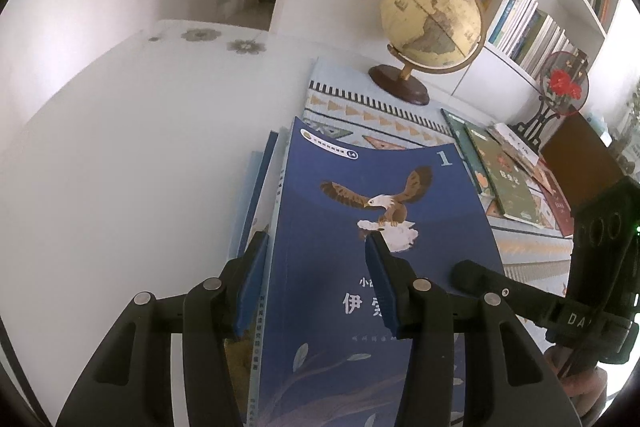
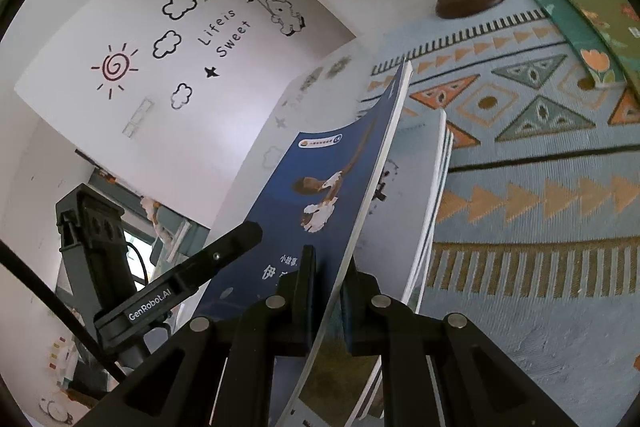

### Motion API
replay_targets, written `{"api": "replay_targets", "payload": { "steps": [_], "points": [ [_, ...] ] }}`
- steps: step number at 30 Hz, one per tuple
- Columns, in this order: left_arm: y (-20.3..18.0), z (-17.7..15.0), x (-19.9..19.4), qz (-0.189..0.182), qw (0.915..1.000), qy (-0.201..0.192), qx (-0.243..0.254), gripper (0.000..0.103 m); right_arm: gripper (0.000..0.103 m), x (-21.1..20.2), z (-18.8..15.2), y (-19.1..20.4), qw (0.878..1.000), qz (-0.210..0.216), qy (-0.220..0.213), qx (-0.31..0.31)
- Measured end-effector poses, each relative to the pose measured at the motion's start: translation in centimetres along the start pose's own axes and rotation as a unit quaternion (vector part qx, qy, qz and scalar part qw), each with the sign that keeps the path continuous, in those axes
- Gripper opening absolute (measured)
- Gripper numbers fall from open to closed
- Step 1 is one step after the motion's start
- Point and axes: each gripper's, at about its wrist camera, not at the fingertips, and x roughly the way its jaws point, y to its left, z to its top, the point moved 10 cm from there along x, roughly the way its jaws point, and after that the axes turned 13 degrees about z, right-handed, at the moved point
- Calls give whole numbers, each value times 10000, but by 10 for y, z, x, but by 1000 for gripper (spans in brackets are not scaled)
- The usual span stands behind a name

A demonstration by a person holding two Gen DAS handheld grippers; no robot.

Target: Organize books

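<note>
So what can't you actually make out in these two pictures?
- Blue eagle book title: left wrist view, the left gripper finger covers it.
- Books behind it: right wrist view, covers hidden, only page edges show.
- Shelf book spines: too small to read.

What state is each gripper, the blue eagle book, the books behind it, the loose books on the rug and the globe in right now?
Left gripper: shut across the stack of books, blue eagle book in front.
Right gripper: shut on the blue eagle book alone.
Blue eagle book: closed, cover bowed.
Books behind it: closed, packed together.
Loose books on the rug: lying flat, overlapping.
Globe: upright on its stand.
</note>
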Motion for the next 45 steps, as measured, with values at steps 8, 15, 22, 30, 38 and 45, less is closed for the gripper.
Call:
{"api": "replay_targets", "payload": {
  "steps": [8,15,22,30,38,45],
  "points": [
    [6,-7,12,-156,9998,18,-124,45,11,6,-5,-18,9996,-116,-179,174],
    [15,-6,11,23,9996,82,-262,58,26,1,0,-20,9993,-45,-267,250],
    [13,-7,13,274,9992,223,-188,73,73,-21,8,-14,9984,-279,-469,121],
    [-23,6,6,327,9993,207,-13,77,73,-67,23,-31,9974,-240,-587,346],
    [-128,34,-8,58,9991,86,415,77,73,-167,61,-61,9921,-542,-1101,267],
    [-244,49,-7,-161,9963,-20,840,82,75,-254,96,-99,9854,-901,-1434,175]
  ]
}}
